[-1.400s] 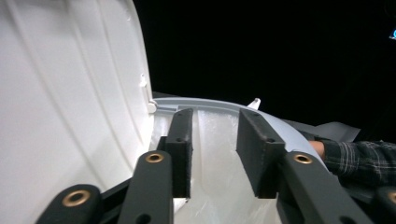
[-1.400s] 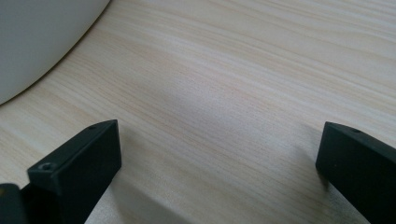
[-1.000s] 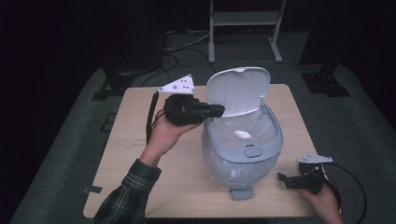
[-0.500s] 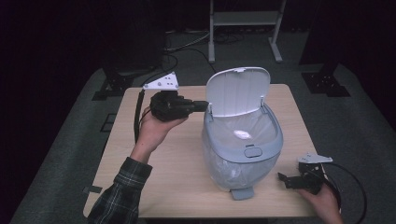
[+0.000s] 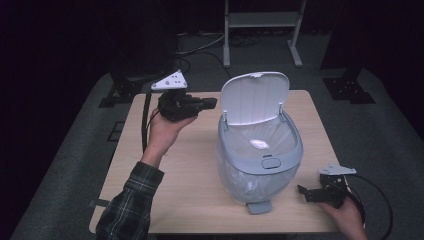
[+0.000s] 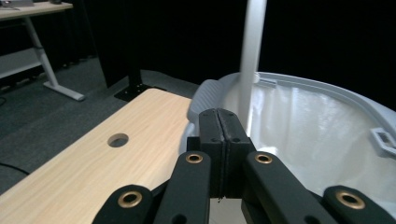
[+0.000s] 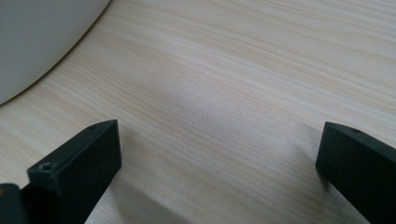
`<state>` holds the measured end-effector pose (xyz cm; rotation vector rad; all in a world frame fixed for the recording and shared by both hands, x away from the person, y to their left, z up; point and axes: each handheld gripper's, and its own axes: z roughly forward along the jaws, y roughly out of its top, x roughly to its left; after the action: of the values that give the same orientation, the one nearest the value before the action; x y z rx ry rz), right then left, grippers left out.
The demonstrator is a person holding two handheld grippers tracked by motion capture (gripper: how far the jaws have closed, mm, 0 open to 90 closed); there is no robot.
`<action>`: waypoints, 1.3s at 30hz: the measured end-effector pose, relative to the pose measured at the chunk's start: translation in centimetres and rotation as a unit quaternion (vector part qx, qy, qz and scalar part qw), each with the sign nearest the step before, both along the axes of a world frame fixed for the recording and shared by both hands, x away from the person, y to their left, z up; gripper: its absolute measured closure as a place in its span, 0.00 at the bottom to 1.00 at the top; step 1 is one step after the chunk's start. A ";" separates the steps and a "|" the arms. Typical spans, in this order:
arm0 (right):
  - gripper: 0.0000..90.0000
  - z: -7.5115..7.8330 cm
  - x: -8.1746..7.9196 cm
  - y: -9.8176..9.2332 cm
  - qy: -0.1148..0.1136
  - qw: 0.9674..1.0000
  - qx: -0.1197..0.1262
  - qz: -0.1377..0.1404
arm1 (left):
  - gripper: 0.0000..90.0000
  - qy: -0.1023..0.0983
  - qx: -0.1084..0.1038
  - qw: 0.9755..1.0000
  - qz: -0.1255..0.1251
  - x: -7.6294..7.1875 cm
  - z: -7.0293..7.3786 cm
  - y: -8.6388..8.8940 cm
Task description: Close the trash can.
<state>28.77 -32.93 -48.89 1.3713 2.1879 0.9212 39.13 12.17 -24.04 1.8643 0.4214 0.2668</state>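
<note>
The left gripper [image 5: 212, 102] is held above the table's far left part, its jaws pressed flat together with nothing between them, as the left gripper view [image 6: 218, 140] shows plainly. Its tip points toward the bin [image 5: 260, 150] and sits just beside the left edge of the raised lid [image 5: 255, 97], a small gap between them in the high view. The left hand [image 5: 167, 130] cradles it from below, a plaid sleeve [image 5: 127, 205] behind, and the grey plate [image 5: 170, 81] rides on top with the cable [image 5: 146, 120] dropping off the near side. In the left gripper view the lid [image 6: 250, 42] stands edge-on just past the jaws, the bin's rim [image 6: 327, 88] curves to the right, and a round hole [image 6: 117, 139] shows in the table [image 6: 93, 158] to the left. The right gripper [image 5: 305, 192] rests low at the table's near right corner, held by the right hand [image 5: 345, 217]; its jaws stand wide apart over bare wood [image 7: 224, 93], gripping nothing, with the bin's pale wall [image 7: 42, 42] at the upper left. The bin stands mid-table, lid upright at the back, a clear liner [image 5: 260, 140] inside and its pedal [image 5: 258, 206] toward the near edge.
</note>
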 end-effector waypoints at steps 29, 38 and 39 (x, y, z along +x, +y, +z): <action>0.00 0.0 0.0 0.0 0.000 1.000 0.000 0.001 | 1.00 -0.007 -0.042 0.998 -0.049 0.7 1.8 -2.6; 0.00 0.0 0.0 0.0 -0.001 1.000 0.000 0.001 | 0.99 -0.010 -0.037 0.995 -0.089 -0.7 2.4 -3.6; 0.00 0.0 0.0 0.0 -0.001 1.000 0.000 0.001 | 0.99 -0.010 -0.037 0.995 -0.093 -0.9 2.5 -3.7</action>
<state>28.77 -32.95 -48.89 1.3680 2.1889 0.9215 38.22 8.44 -21.58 1.8120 0.2389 0.1407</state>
